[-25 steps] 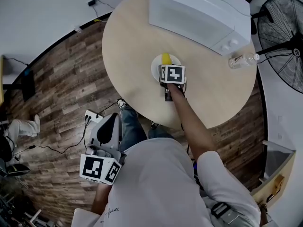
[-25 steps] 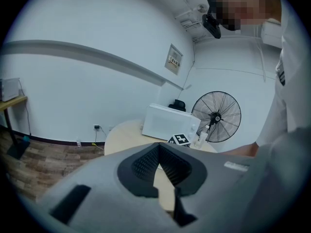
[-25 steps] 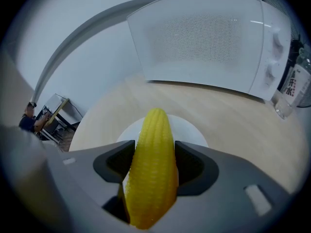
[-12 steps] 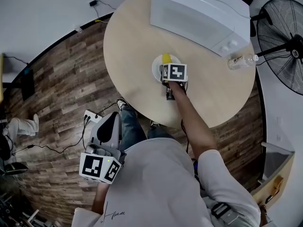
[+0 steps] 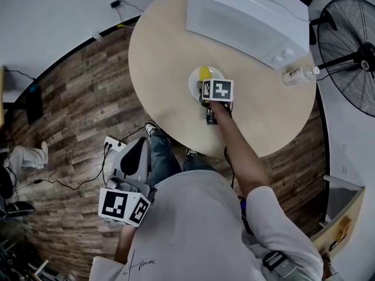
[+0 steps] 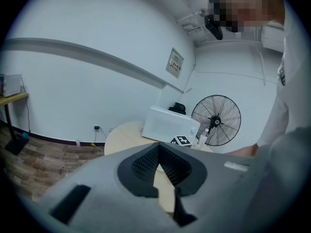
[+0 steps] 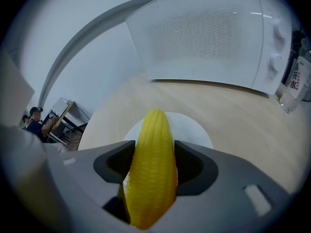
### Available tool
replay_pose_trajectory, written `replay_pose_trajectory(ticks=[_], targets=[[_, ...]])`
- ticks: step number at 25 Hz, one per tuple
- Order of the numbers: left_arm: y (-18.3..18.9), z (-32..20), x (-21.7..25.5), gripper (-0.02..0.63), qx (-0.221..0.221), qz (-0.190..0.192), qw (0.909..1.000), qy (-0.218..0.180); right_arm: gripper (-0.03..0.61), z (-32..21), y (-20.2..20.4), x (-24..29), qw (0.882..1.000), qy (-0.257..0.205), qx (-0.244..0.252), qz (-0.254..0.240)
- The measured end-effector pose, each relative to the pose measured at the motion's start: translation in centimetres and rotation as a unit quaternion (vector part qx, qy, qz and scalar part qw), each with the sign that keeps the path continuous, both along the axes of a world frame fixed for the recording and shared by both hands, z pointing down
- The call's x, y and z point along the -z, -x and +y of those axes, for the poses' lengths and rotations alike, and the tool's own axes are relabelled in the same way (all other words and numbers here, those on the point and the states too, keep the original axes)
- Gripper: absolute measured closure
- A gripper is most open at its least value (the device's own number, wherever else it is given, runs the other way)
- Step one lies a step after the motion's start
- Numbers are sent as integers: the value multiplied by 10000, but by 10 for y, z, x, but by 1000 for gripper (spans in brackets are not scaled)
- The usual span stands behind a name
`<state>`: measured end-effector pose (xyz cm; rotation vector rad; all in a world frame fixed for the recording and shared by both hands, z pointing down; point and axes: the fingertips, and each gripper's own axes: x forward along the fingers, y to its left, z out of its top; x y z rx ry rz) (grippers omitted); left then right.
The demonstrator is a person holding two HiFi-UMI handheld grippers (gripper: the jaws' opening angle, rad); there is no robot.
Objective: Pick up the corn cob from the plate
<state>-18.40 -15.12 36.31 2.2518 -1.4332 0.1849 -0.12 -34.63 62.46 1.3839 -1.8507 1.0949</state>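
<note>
A yellow corn cob (image 7: 153, 164) sticks out between the jaws of my right gripper (image 7: 154, 160), and both jaws press against its sides. Its tip points over a white plate (image 7: 194, 127) on the round wooden table (image 7: 233, 110). From the head view, the cob (image 5: 204, 73) shows at the plate's (image 5: 194, 85) far side, just beyond the right gripper (image 5: 208, 85). Whether the cob rests on the plate or hangs just above it cannot be told. My left gripper (image 5: 136, 152) hangs low beside the person's leg, off the table, its jaws (image 6: 159, 152) shut and holding nothing.
A white microwave (image 5: 246, 16) stands at the back of the table (image 5: 158, 57), with a clear water bottle (image 5: 299, 74) to its right. A black floor fan (image 5: 348, 45) stands beyond the table's right edge. A power strip (image 5: 114, 145) and cables lie on the wood floor.
The right gripper has shifted slightly to the right over the plate, with the cob's tip still showing beyond it. The left gripper has stayed by the leg.
</note>
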Motion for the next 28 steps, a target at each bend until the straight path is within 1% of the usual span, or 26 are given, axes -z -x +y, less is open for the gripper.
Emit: replay_pose_trajectory(ticks=[20, 28], targets=[[-10, 1, 5, 623, -32, 46, 9999, -100, 310, 11, -14, 13, 9999, -97, -3, -117], [-15, 4, 8, 623, -85, 60, 9998, -152, 311, 18, -17, 25, 9996, -224, 44, -182]])
